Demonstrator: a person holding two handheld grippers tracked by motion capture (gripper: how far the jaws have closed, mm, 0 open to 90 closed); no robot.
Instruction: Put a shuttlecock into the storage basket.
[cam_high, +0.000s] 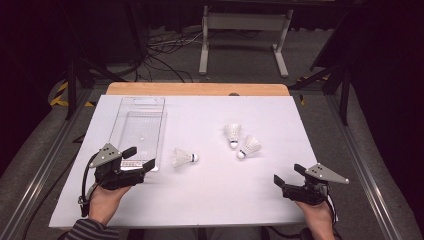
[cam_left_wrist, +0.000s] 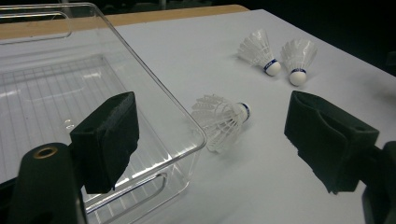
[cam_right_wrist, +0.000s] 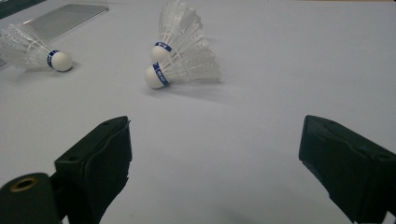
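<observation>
Three white shuttlecocks lie on the white table. One (cam_high: 184, 158) (cam_left_wrist: 223, 120) (cam_right_wrist: 35, 52) rests just right of a clear plastic bin (cam_high: 138, 125) (cam_left_wrist: 56, 102). The other two (cam_high: 232, 135) (cam_high: 248, 147) lie close together at centre right, also seen as a pair (cam_left_wrist: 259, 52) (cam_left_wrist: 296, 58) and stacked in line (cam_right_wrist: 175, 35) (cam_right_wrist: 184, 67). My left gripper (cam_high: 139, 159) (cam_left_wrist: 212, 140) is open at the bin's near corner, nothing between its jaws. At the front right my right gripper (cam_high: 289, 174) (cam_right_wrist: 215, 163) stands open and empty, pointing toward the pair.
The white table top (cam_high: 210, 200) has a wooden strip (cam_high: 197, 89) along its far edge. Beyond it the floor holds cables (cam_high: 165, 50) and a white stand (cam_high: 245, 35). Metal rails (cam_high: 42, 165) run along both sides.
</observation>
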